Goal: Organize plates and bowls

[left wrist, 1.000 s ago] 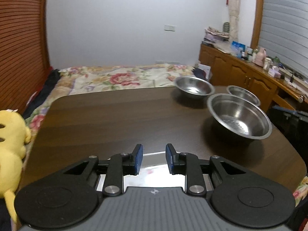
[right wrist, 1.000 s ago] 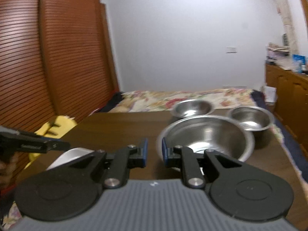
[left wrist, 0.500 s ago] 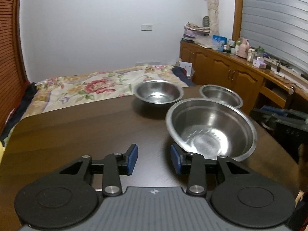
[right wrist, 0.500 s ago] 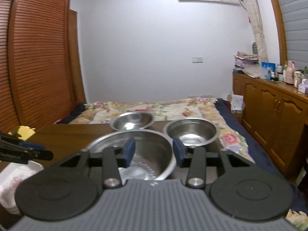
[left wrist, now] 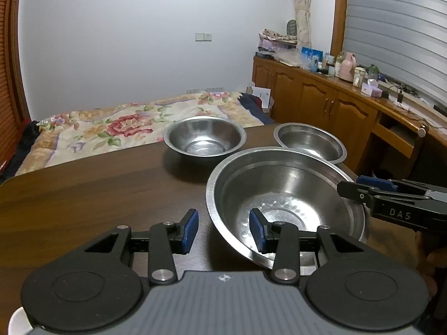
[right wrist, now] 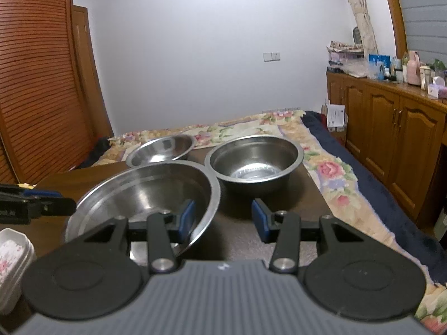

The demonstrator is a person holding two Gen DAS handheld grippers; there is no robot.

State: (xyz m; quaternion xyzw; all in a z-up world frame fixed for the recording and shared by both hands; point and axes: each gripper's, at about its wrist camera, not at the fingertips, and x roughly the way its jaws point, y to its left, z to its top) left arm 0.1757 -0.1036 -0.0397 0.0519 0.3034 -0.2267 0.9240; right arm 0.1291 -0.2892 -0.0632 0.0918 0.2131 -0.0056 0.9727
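Note:
Three steel bowls stand on the dark wooden table (left wrist: 83, 195). The large bowl (left wrist: 282, 203) is nearest, and also shows in the right wrist view (right wrist: 145, 195). A medium bowl (left wrist: 204, 139) and a deeper small bowl (left wrist: 310, 143) stand behind it; the right wrist view shows them too, medium (right wrist: 162, 149), deep (right wrist: 254, 162). My left gripper (left wrist: 223, 230) is open, straddling the large bowl's near-left rim. My right gripper (right wrist: 220, 219) is open, straddling its right rim; it appears in the left wrist view (left wrist: 391, 198).
White floral dishes (right wrist: 11, 262) sit stacked at the table's left near edge. A bed with a floral cover (left wrist: 111, 128) lies beyond the table. Wooden cabinets (right wrist: 391, 128) with clutter line the right wall. The table's right edge (right wrist: 315, 184) is close to the deep bowl.
Both grippers opened wider and swung toward the large bowl, closing in on its rim from opposite sides. The bowls have not moved.

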